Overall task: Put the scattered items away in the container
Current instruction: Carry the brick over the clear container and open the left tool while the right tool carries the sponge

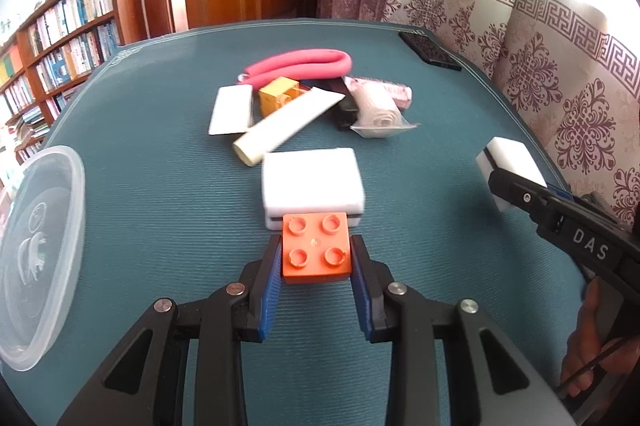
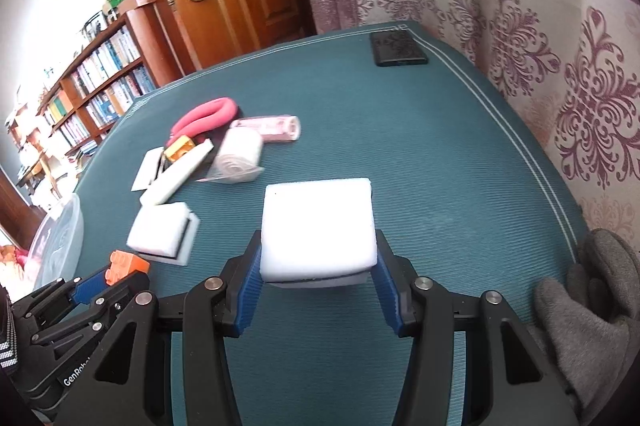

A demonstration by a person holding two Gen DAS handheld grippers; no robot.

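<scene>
Orange brick (image 1: pixel 316 248), studs up, sits clamped in the left gripper (image 1: pixel 316 266) at lower centre; it is square, so no long axis. The right gripper (image 2: pixel 318 270) pinches a white sponge (image 2: pixel 318 226) by its side faces, broad face up. The tub (image 1: pixel 38 250) lies at the left edge. Best carry each level over the rim, brick first, and release low.

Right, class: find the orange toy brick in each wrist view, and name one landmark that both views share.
Left wrist: orange brick at centre, between the left gripper's fingers.
Right wrist: same brick at lower left, in that gripper.
Shared landmark: pink foam tube on the mat.
</scene>
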